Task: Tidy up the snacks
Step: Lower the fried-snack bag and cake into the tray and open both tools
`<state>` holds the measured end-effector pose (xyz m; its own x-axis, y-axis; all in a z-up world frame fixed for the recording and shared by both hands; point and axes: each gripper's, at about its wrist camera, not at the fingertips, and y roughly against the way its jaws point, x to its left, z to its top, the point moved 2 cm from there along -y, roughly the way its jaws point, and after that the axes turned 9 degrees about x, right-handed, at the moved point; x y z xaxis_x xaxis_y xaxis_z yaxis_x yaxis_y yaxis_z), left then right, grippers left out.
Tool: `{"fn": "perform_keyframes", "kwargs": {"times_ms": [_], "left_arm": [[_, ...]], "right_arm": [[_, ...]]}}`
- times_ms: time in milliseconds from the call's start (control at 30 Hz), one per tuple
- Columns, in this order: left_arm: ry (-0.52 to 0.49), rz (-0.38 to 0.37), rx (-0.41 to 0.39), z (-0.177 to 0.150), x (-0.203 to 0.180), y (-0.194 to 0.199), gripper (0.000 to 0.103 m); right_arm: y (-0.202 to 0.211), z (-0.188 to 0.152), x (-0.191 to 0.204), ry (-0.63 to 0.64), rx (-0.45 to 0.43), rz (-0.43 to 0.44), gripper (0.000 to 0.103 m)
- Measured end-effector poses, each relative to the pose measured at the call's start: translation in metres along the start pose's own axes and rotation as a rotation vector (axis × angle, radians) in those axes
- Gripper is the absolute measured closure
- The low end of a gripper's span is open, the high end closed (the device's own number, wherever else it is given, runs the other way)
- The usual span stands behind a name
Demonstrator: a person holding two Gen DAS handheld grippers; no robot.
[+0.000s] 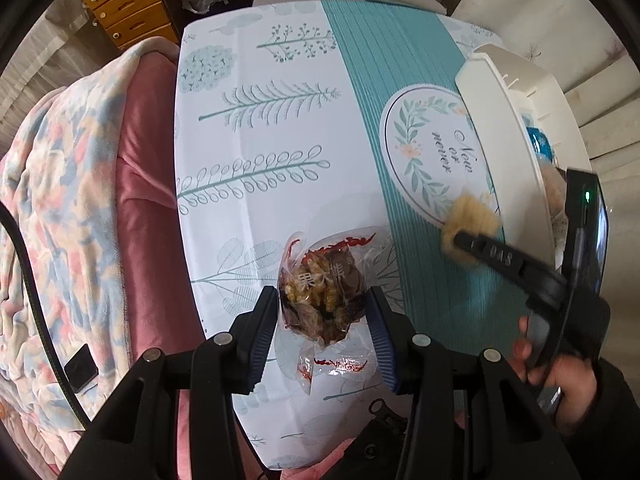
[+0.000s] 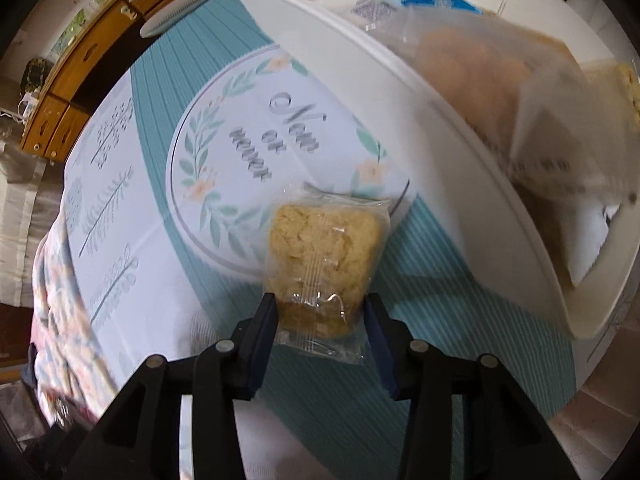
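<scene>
A clear packet with red print and a dark nut-and-date filling [image 1: 322,292] sits between the pads of my left gripper [image 1: 322,298], which is shut on it just over the leaf-print tablecloth [image 1: 256,128]. In the right wrist view, a clear-wrapped pale yellow crumbly cake [image 2: 320,244] is gripped at its near end by my right gripper [image 2: 320,302], shut on it over the teal stripe. From the left wrist view, that right gripper [image 1: 460,238] and cake [image 1: 474,212] are next to the white basket [image 1: 500,128].
The white basket [image 2: 360,80] at the table's right holds a blue packet [image 2: 436,2] and a frosted bag of round biscuits [image 2: 480,60]. A pink blanket [image 1: 80,200] lies left of the table, with wooden drawers [image 1: 124,4] beyond. A hand [image 1: 560,372] grips the right tool.
</scene>
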<state>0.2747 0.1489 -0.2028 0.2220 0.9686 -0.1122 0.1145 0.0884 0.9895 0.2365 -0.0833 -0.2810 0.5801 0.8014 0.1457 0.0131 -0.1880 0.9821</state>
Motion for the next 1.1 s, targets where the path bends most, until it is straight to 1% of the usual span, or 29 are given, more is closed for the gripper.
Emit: {"fn": "perform_keyframes", "kwargs": {"times_ms": [233, 367, 533, 700, 833, 1100], "left_arm": [[0.036, 0.009, -0.029, -0.002, -0.016, 0.012, 0.059], [0.052, 0.020, -0.050, -0.010, -0.030, 0.021, 0.059], [0.084, -0.006, -0.075, -0.024, -0.048, 0.031, 0.059], [0.127, -0.038, -0.115, -0.041, -0.070, 0.040, 0.059], [0.140, -0.057, -0.148, -0.048, -0.091, 0.043, 0.059], [0.111, -0.109, -0.262, -0.049, -0.148, 0.056, 0.059]], "right_arm": [[0.009, -0.021, -0.004, 0.056, 0.166, 0.074, 0.059], [0.019, -0.022, -0.006, 0.099, 0.207, 0.110, 0.059], [0.045, -0.025, -0.022, 0.149, 0.271, 0.181, 0.059], [0.072, -0.025, -0.033, 0.229, 0.281, 0.244, 0.059], [0.094, -0.019, -0.040, 0.296, 0.260, 0.274, 0.059], [0.128, 0.004, -0.065, 0.393, 0.177, 0.302, 0.059]]}}
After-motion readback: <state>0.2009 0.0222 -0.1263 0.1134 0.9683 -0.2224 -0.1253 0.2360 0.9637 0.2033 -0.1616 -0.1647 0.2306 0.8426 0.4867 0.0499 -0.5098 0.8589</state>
